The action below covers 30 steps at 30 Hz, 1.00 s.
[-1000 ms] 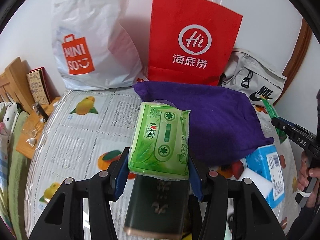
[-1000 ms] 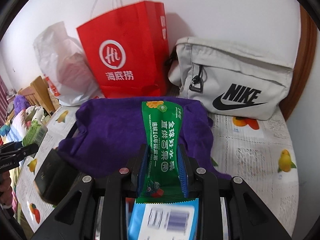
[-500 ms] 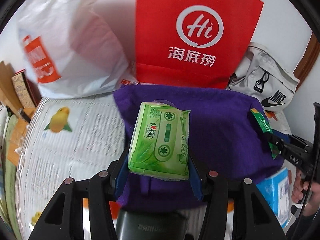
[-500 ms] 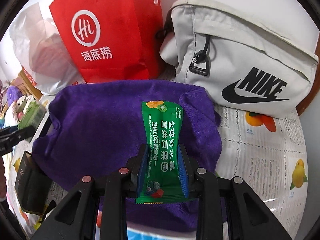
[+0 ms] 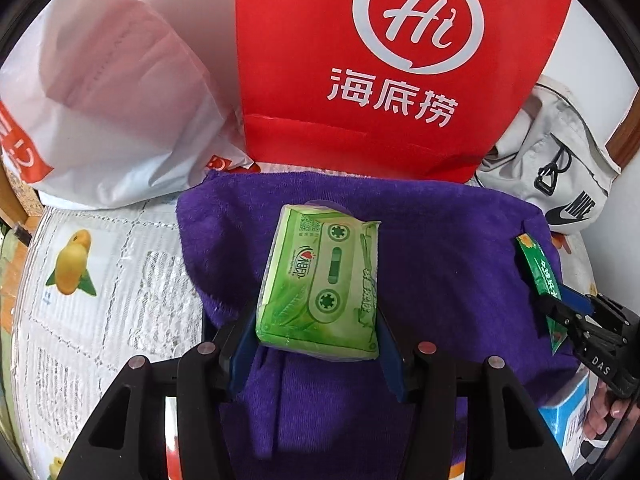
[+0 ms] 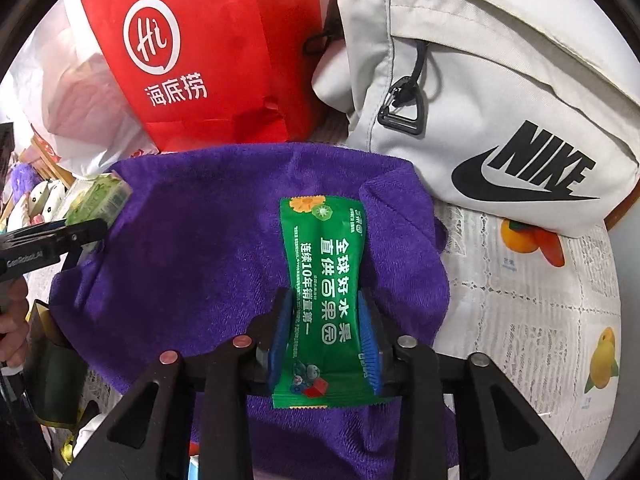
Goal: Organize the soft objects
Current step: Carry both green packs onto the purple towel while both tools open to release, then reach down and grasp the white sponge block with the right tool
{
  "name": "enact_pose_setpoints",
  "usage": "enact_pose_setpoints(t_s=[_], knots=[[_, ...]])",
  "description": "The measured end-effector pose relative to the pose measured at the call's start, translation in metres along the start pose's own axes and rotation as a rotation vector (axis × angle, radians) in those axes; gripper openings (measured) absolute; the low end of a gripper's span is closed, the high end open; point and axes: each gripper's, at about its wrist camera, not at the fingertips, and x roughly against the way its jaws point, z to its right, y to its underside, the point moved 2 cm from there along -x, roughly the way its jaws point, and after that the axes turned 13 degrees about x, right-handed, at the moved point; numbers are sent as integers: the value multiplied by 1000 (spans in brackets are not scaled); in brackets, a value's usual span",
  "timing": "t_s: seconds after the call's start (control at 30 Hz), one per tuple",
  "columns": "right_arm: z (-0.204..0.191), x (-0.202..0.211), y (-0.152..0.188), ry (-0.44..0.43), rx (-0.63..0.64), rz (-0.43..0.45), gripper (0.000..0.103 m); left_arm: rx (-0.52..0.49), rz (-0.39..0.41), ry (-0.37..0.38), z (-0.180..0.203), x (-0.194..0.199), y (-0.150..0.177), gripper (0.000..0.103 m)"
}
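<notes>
White wall [image 5: 592, 12] behind, brown wood trim [image 5: 628, 128] at its right edge. Tabletop [image 6: 532, 320] wears a white lace cloth with fruit prints; wooden furniture [image 5: 24, 204] sits far left.

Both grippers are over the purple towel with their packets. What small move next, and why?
Probably finish opening the right gripper: its jaws have just been opening around the dark green snack sachet, which already hangs low over the purple terry towel. The left gripper keeps its light green tissue pack.

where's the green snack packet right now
The green snack packet sits between the right claw pads, over the purple towel, with the grey Nike bag behind it to the right.
</notes>
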Motion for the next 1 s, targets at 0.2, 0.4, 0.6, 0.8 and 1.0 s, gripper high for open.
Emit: enact_pose_setpoints(t_s=[0.2,0.4,0.6,0.8,1.0], knots=[[-1,1,-2,-18,7,17,59,15,14,28,0,2,-2,83],[-5,22,1,17,-1,36,72,26,26,6,-4,20,1,83],[-16,59,12,94,-27,19,81,30,88,13,-15,55,16,83],[-39,97,37,14,-8,79,81,7,102,24,-30,99,45,83],[-80,125,75,-30,23,146,81,12,95,42,-47,124,80,83]])
